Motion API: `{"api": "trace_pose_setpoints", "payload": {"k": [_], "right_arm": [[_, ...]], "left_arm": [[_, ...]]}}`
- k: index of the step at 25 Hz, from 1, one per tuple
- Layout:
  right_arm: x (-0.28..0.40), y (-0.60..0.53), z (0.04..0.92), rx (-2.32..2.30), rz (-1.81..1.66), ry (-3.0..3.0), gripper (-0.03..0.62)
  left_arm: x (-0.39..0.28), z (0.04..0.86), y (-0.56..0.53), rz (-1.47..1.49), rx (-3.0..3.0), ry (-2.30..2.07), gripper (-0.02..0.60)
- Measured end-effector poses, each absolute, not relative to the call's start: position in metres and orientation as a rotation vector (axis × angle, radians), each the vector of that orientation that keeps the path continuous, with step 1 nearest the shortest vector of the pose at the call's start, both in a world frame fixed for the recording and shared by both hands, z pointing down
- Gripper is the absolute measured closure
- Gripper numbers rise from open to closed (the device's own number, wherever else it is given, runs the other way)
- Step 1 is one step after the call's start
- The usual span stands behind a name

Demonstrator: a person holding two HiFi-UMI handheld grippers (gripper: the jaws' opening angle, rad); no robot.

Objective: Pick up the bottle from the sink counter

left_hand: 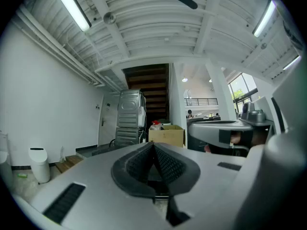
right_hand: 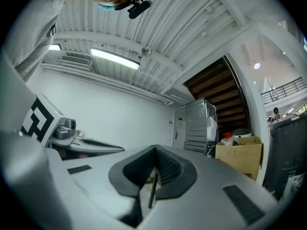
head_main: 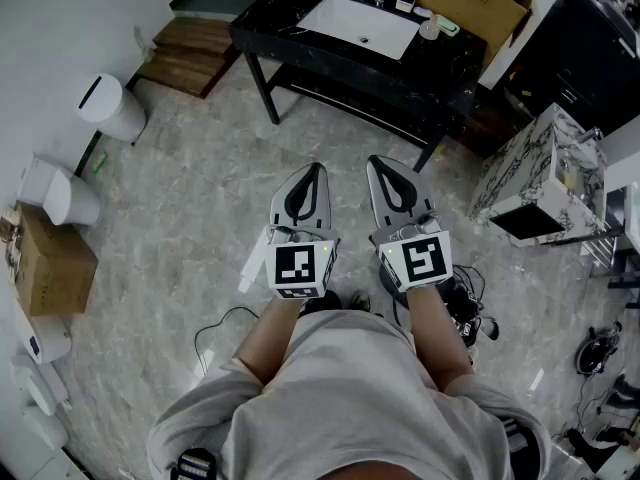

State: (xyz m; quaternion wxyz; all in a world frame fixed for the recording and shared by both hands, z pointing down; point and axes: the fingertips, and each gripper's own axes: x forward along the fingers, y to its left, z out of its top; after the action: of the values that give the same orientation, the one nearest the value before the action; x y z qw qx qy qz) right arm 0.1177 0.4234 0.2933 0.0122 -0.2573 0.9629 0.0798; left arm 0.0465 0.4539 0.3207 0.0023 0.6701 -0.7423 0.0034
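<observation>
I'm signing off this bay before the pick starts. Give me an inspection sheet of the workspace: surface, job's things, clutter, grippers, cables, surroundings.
Surface: black sink counter with a white basin, well ahead of the person.
Job's things: small items by the tap; too small to tell which is the bottle.
Clutter: cardboard box behind the counter.
Grippers: left gripper and right gripper both shut with nothing between the fingers, held level, far from the counter.
Cables: loose cables on the floor by the person's feet.
Surroundings: white bin, marble-patterned cabinet.
</observation>
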Motion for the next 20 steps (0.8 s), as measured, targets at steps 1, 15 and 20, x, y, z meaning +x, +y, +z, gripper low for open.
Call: {"api": "trace_pose_setpoints", "payload": {"k": [1,15,20], "right_arm": [[0.113,0.423,0.292,-0.808,0.253,3.003,0.585],[0.065,0.437,0.324,-0.91,0.319,3.007,0.585],[0.065,0.427,0.333,-1.036,0.208,3.018,0.585]], "left_arm": [[0.043,0.32,0.453,0.009,2.109,-2.323,0.569],[-0.01,0.349,0.461,-0.001,2.162,-2.184,0.569],[-0.021,0.354,0.455,-0.02,2.208,-2.128,0.568]]}}
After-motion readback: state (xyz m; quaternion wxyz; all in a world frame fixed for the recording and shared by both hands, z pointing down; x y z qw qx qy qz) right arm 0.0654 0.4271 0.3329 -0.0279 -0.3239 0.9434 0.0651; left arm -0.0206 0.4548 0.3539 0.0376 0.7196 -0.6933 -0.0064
